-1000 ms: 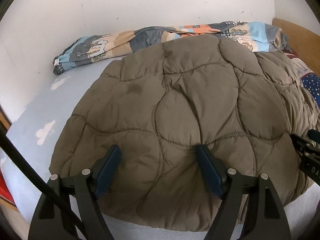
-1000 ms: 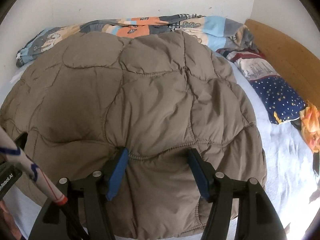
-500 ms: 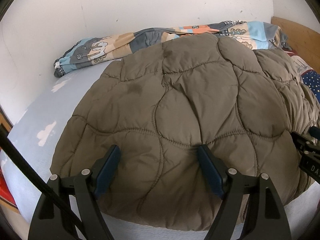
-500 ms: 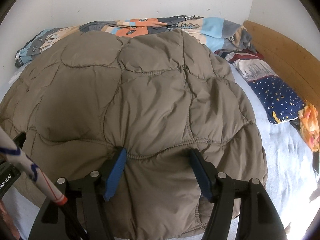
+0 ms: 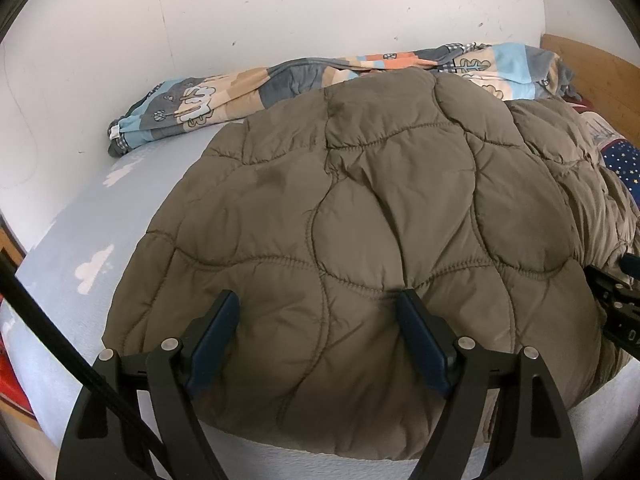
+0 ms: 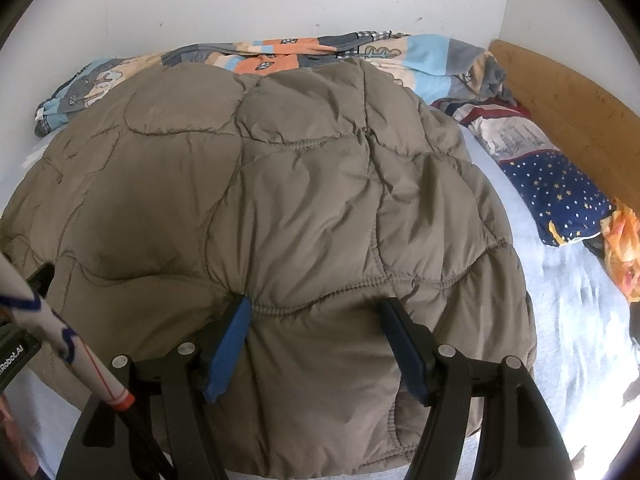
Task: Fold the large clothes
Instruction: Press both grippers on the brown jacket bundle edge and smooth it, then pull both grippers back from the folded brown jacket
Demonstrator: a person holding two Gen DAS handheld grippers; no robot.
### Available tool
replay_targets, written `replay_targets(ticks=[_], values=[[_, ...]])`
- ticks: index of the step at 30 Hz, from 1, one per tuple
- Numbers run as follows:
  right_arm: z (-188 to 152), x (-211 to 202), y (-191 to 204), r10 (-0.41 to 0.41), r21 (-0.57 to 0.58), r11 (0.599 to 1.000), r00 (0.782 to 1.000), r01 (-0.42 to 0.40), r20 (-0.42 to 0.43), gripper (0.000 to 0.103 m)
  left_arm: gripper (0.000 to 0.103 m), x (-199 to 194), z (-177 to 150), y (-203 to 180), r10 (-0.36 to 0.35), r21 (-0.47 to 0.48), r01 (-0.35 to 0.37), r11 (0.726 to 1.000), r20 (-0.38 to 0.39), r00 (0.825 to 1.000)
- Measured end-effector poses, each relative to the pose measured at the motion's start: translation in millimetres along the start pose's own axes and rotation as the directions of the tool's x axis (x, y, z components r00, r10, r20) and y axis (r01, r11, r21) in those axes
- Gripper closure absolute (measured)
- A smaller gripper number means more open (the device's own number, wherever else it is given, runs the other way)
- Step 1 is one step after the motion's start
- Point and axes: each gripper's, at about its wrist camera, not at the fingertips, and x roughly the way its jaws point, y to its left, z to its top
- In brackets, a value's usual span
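The bed (image 5: 80, 232), under a pale blue sheet, fills both views and stands against a white wall (image 5: 280, 8), with a wooden headboard (image 6: 560, 112) at the right. A brown quilted jacket (image 5: 360, 208) lies spread flat over the middle of the bed, its near hem close to the front edge of the mattress. Behind it, along the wall, lies a crumpled patterned blanket (image 5: 192, 100) in blue, grey and orange. Right of the jacket, beside the headboard, lies a pillow (image 6: 560, 196) with a navy starred part, and past its near end an orange cloth (image 6: 620, 248).

My left claw (image 5: 320, 304) hangs over the near part of the jacket with its jaws spread wide; the blue pads (image 5: 216, 332) show no cloth pinched between them. My right claw (image 6: 316, 312) hangs over the jacket's near right part, jaws also spread and just lately opening further; jacket cloth lies below the gap, nothing gripped. Whether the tips touch the cloth, I cannot tell.
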Motion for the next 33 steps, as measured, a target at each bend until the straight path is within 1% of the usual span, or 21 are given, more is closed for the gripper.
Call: replay_targets(ticks=[11, 23, 27, 30, 33], values=[[-4, -4, -3, 0.002, -0.004, 1.000, 1.000, -0.002, -0.023, 0.027, 0.022, -1, 0, 0, 0.007, 0.007, -0.007, 1.000, 0.003, 1.000], [-11, -10, -14, 0.008, 0.020, 1.000, 0.998, -0.007, -0.057, 0.026, 0.022, -3, -1, 1, 0.009, 0.006, -0.009, 1.000, 0.005, 1.000], [-14, -17, -27, 0.012, 0.047, 0.999, 0.998, -0.010, -0.054, 0.026, 0.022, -9, -1, 6, 0.008, -0.006, -0.008, 1.000, 0.015, 1.000], [-17, -23, -40, 0.000, 0.077, 0.997, 0.999, 0.004, -0.051, 0.026, 0.022, -15, 0, 9, 0.014, -0.016, -0.014, 1.000, 0.027, 1.000], [-22, -22, -58, 0.001, 0.133, 0.991, 0.997, 0.009, -0.074, 0.026, 0.022, -14, -1, 11, 0.004, -0.019, -0.004, 1.000, 0.014, 1.000]])
